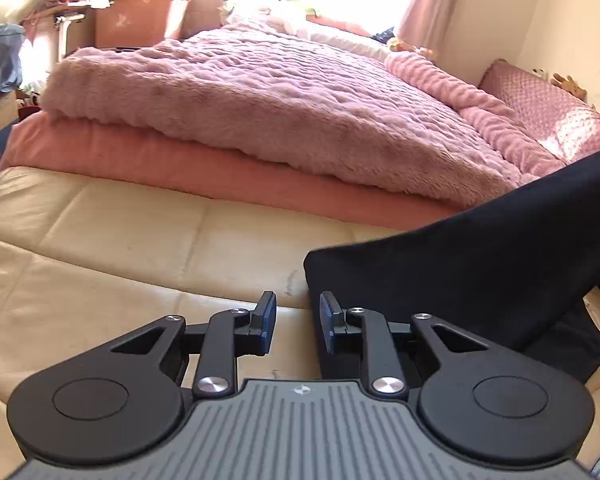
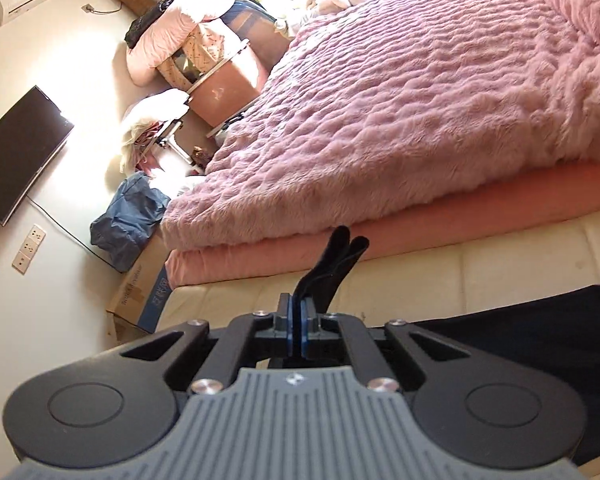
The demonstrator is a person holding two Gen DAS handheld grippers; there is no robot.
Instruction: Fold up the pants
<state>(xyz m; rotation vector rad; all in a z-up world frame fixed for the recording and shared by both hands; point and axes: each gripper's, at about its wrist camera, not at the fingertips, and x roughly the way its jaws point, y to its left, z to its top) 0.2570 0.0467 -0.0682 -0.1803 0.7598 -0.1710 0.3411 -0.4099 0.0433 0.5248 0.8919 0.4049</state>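
Observation:
The black pants (image 1: 480, 264) lie on the cream mattress (image 1: 120, 240) at the right of the left wrist view, and one part rises off the bed toward the upper right. My left gripper (image 1: 298, 308) hovers over the mattress just left of the pants' near corner. It is open, with bare mattress showing between its blue pads. In the right wrist view my right gripper (image 2: 298, 308) is shut on a pinch of the pants. A fold of the black fabric (image 2: 340, 256) sticks out beyond the pads. More of the pants (image 2: 520, 344) hangs at the lower right.
A fluffy pink blanket (image 1: 260, 100) over a salmon sheet (image 1: 180, 164) covers the bed beyond the cream strip. Past the bed's left side are a cardboard box (image 2: 140, 296), a blue bag (image 2: 128, 220), a pink tub (image 2: 224, 84) and a wall television (image 2: 16, 152).

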